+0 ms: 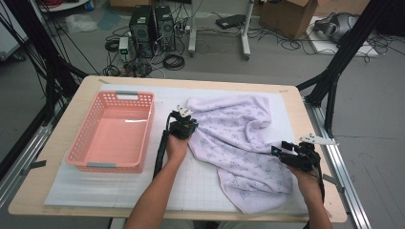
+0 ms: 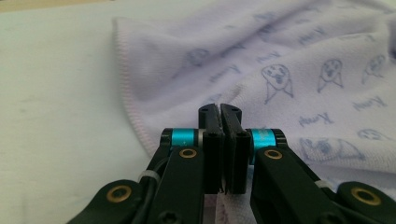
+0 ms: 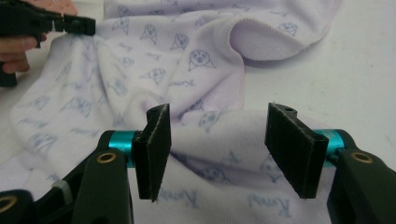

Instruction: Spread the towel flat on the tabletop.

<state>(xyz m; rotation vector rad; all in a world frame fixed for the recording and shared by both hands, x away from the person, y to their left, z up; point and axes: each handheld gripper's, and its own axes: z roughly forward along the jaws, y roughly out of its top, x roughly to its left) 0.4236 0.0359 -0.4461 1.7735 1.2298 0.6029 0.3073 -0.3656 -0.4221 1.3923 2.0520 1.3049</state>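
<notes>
Lying rumpled across the right half of the white gridded mat [image 1: 191,186] on the wooden table [image 1: 62,143], the pale lilac terry towel printed with small blue dog faces [image 1: 234,138] is soft, light and limp; it will sag and fold wherever it is not supported, and its nap should give the jaws good grip with no risk of damage. The stitched hem is the sensible place to take hold, since a pinch in the middle would only gather a bunch of cloth.

The left gripper [image 1: 183,125] sits at the towel's left edge, its jaws pressed together; in the left gripper view [image 2: 220,116] a fold of lilac cloth appears squeezed between them at the bottom, so it seems to hold the hem. The right gripper [image 1: 286,151] hovers over the towel's lower right part with its jaws spread wide [image 3: 219,140], cloth lying beneath the gap but not yet pinched. An empty pink plastic lattice basket [image 1: 112,131] stands just left of the towel, apart from it.
</notes>
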